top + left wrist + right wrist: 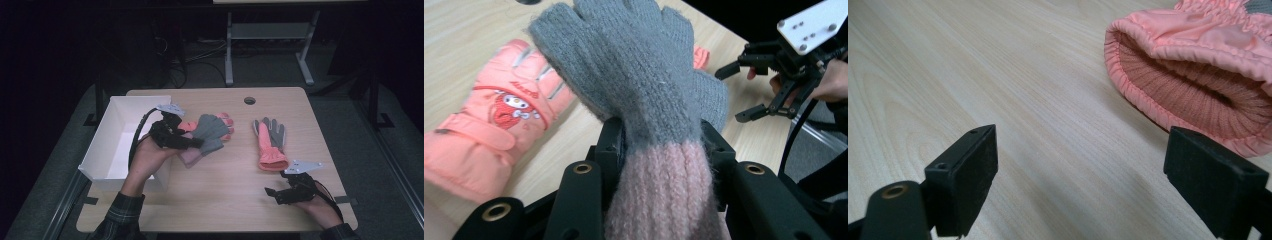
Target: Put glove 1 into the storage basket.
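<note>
Clamped at its pink cuff in the left gripper [196, 143], the grey knitted glove [634, 75] is lifted beside the empty white box [120, 112]. Right gripper [274, 192] gapes wide near the coral padded glove [270, 142]; boxing remains.

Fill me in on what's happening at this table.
A person is sorting gloves with a gripper in each hand. The left gripper is clamped on a grey knitted glove with a pink cuff, held above an orange padded ski glove lying near the white open box. The right gripper rests open and empty on the light wooden table, just short of the cuff of a second orange ski glove with a grey palm.
</note>
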A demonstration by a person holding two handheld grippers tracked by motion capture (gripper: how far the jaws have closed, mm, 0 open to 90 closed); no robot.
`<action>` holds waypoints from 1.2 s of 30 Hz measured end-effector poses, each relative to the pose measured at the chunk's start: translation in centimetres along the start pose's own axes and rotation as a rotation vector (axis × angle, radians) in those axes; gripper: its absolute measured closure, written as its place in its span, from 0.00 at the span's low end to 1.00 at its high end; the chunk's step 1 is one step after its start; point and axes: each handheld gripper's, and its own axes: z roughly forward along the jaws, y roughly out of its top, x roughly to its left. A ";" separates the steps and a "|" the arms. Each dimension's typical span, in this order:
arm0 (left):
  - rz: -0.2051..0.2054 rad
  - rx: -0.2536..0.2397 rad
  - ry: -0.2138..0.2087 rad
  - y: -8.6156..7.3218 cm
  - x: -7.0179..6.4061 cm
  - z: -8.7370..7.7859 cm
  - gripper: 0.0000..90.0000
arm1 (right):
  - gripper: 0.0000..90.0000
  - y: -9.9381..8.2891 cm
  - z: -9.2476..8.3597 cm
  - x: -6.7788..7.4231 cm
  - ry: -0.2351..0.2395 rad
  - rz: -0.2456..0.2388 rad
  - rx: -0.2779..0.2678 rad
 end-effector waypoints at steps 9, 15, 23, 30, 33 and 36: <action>-0.021 -0.025 0.084 -0.7 1.4 -3.3 0.69 | 0.15 -0.2 -0.4 0.2 0.000 -0.010 -0.009; -0.066 -0.073 0.144 -1.8 2.8 -6.1 0.69 | 0.15 -0.2 -0.3 0.1 0.017 -0.012 -0.011; -0.119 -0.092 0.238 -3.6 5.3 -8.7 0.69 | 0.15 -0.4 -0.7 0.3 0.019 -0.019 -0.015; -0.179 -0.089 0.330 -5.3 7.7 -9.5 0.69 | 0.15 -0.4 -0.5 0.2 0.029 -0.025 -0.011; -0.199 -0.076 0.372 -6.0 8.7 -9.4 0.69 | 0.15 -0.4 -0.6 0.2 0.031 -0.035 -0.014; -0.210 -0.062 0.401 -6.6 9.6 -9.0 0.69 | 0.15 -0.4 -0.6 0.2 0.031 -0.034 -0.013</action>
